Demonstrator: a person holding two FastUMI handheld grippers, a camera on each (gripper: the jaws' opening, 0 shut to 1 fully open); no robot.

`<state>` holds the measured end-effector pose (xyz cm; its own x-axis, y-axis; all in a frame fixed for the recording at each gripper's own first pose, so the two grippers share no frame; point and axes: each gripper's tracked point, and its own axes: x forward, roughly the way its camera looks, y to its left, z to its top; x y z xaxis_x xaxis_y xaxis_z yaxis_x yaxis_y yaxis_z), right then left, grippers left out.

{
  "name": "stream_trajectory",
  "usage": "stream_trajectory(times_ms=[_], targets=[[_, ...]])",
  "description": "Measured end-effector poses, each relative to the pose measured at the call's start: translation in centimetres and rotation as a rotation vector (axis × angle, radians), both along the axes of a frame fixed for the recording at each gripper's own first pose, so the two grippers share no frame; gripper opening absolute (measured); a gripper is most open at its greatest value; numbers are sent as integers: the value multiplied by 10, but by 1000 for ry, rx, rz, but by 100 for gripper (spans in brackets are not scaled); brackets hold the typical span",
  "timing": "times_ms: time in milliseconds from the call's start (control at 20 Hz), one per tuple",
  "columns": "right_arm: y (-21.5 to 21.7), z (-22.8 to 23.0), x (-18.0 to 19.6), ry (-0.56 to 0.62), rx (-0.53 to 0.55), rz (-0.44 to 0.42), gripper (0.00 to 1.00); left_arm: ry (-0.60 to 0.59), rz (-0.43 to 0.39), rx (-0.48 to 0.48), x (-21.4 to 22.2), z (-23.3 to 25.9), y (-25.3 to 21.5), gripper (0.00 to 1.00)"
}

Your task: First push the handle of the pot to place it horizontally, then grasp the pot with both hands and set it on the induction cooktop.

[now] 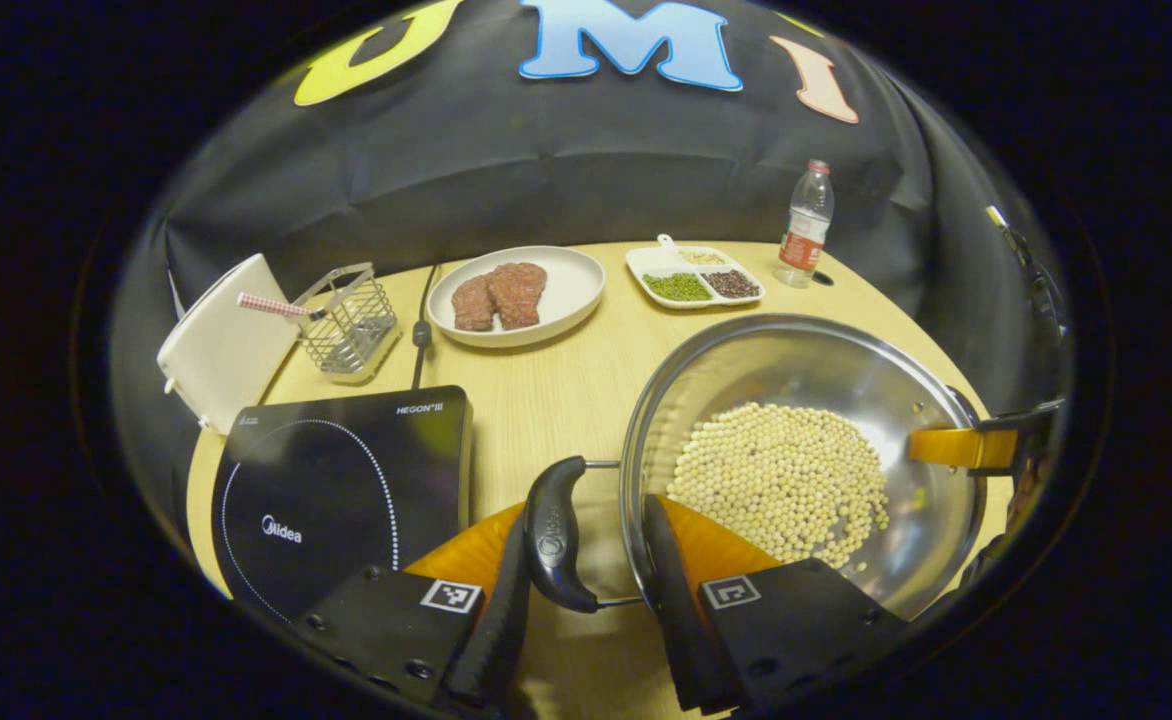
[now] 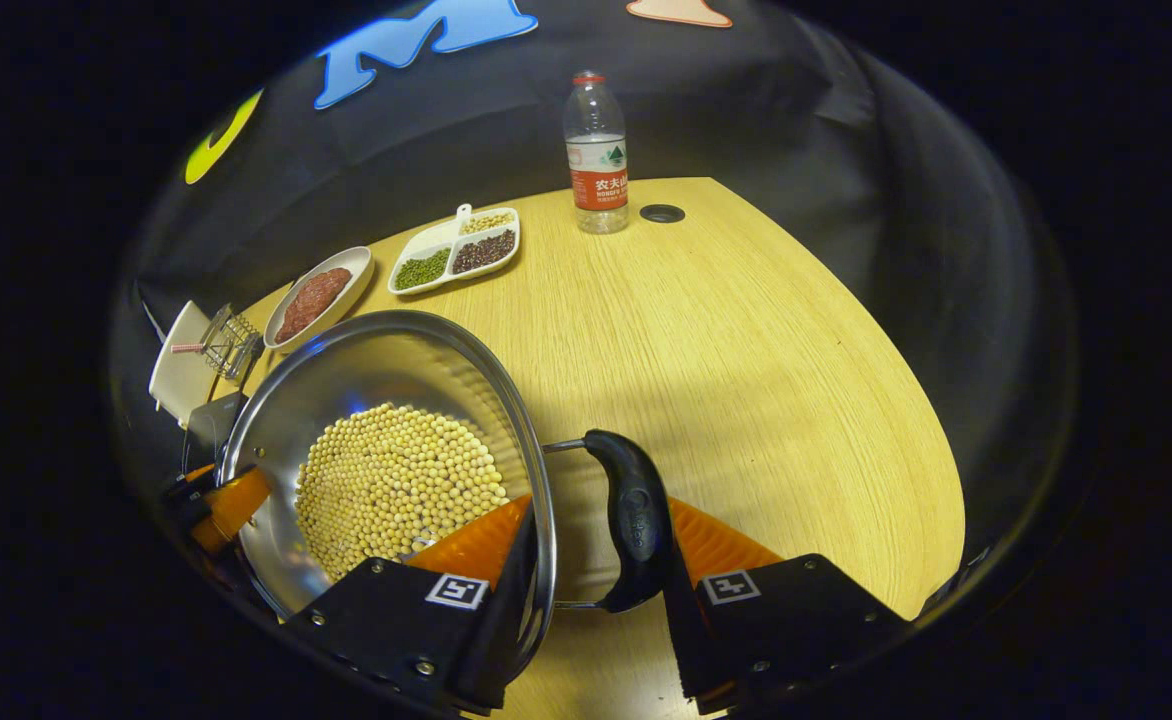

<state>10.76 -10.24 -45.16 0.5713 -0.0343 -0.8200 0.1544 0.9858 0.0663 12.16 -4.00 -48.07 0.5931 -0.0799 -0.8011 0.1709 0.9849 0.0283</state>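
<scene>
A steel pot (image 1: 806,370) holding soybeans (image 1: 781,480) stands right of the black induction cooktop (image 1: 336,480). My left gripper (image 1: 586,515) straddles one black side handle (image 1: 556,535): one finger presses the handle's outer side, the other lies against the pot's inner wall. In the right gripper view, my right gripper (image 2: 598,520) grips the pot (image 2: 376,370) the same way at the opposite handle (image 2: 636,525). Each view also shows the other gripper's finger at the pot's far rim. Whether the pot rests on the table I cannot tell.
Behind the pot are a white plate (image 1: 571,290) with meat, a divided dish (image 1: 691,275) of beans and a water bottle (image 1: 806,225). A wire rack (image 1: 351,320), a white board (image 1: 221,345) and the cooktop's cable (image 1: 421,330) sit behind the cooktop. Bare table (image 2: 766,380) lies right of the pot.
</scene>
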Motion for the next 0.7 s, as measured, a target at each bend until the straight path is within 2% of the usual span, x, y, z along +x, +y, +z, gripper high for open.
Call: stream_trajectory(times_ms=[100, 150, 200, 300, 350, 500, 550, 600, 700], targets=[[1, 3, -1, 0, -7, 10, 63, 4, 12, -5, -1, 0, 0, 66], [3, 4, -2, 2, -3, 9, 63, 2, 17, -6, 0, 2, 1, 69], [4, 4, -3, 1, 0, 8, 63, -5, 20, -5, 1, 2, 0, 65], [5, 6, -6, 4, -4, 9, 63, -15, 20, -1, 5, 1, -2, 65], [5, 8, -7, 4, -5, 8, 63, -18, 20, -1, 6, 2, -2, 69], [7, 17, -8, -11, -6, 5, 63, -37, 13, -3, 7, 7, -1, 62], [7, 21, -9, -15, -4, 2, 63, -45, 11, -4, 8, 10, 1, 66], [9, 24, -9, -21, 1, -4, 63, -55, 10, -6, 9, 12, 1, 62], [11, 33, -12, -33, 0, -6, 63, -70, 7, -11, 11, 17, 3, 65]])
